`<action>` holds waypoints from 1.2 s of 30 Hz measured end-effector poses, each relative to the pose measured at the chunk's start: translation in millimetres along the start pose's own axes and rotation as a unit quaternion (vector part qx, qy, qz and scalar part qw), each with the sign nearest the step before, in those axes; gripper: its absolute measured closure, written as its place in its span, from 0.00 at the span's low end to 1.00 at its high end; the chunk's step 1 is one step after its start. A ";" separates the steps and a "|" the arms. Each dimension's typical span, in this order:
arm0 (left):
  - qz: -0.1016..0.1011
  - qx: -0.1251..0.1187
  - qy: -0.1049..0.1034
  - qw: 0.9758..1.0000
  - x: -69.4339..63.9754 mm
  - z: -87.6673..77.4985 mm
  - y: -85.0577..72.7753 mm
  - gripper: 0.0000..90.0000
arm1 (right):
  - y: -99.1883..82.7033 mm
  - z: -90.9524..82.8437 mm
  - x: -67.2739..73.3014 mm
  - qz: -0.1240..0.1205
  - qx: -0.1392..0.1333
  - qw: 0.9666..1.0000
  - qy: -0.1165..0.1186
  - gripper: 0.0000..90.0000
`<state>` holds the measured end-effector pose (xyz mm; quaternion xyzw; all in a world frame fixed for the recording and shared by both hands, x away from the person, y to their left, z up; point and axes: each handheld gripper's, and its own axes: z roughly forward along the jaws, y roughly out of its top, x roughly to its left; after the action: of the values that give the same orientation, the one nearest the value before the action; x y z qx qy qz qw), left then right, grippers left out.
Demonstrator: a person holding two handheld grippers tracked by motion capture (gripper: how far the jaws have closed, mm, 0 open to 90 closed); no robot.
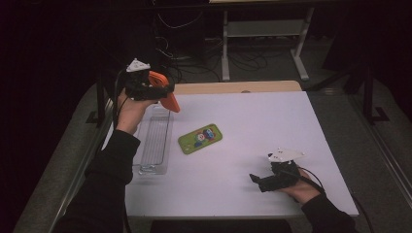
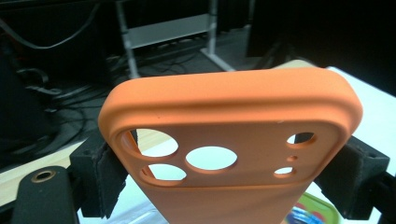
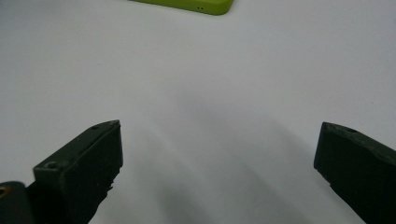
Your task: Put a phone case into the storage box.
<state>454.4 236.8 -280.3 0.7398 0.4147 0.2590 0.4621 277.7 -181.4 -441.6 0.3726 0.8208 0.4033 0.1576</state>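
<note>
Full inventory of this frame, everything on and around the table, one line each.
orange case: 1, orange, held in the air over the table's far left, clamped across its width; camera holes face the left gripper view
green case: 1, green with a colourful print, flat at mid-table
tray: 1, clear plastic, near the left edge, below the orange case
table: 1, white top with a wooden strip at the far edge
frame: 1, white metal, on the floor behind the table, cables around it
left gripper: 1, black, shut on the orange case
right gripper: 1, black, low at the near right, fingers open
</note>
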 end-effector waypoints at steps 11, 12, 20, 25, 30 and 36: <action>-0.014 0.049 0.105 0.993 24.0 25.3 -10.4 0.15 | 1.3 -1.6 -0.2 0.008 -0.007 1.000 0.001 0.01; -0.013 0.057 0.118 0.991 24.9 27.8 -12.0 0.15 | 1.3 -1.7 -0.3 0.008 -0.007 1.000 0.001 0.01; -0.035 0.079 0.170 0.982 27.2 49.8 -26.3 0.15 | 1.7 -3.9 -2.3 0.003 -0.009 1.000 0.001 0.01; -0.039 0.088 0.182 0.979 25.8 60.4 -34.2 0.15 | 1.6 -4.0 -1.7 0.004 -0.011 1.000 0.002 0.01; -0.039 0.099 0.201 0.974 23.9 67.6 -41.6 0.15 | 1.5 -4.1 -1.9 0.003 -0.009 1.000 0.002 0.01; -0.047 0.104 0.203 0.973 24.6 73.6 -49.5 0.15 | 1.2 -3.9 -1.4 0.003 -0.010 1.000 0.002 0.01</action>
<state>505.1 234.5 -357.1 0.6957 0.5587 0.3370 0.3006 277.1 -184.1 -438.3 0.3731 0.8159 0.4123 0.1586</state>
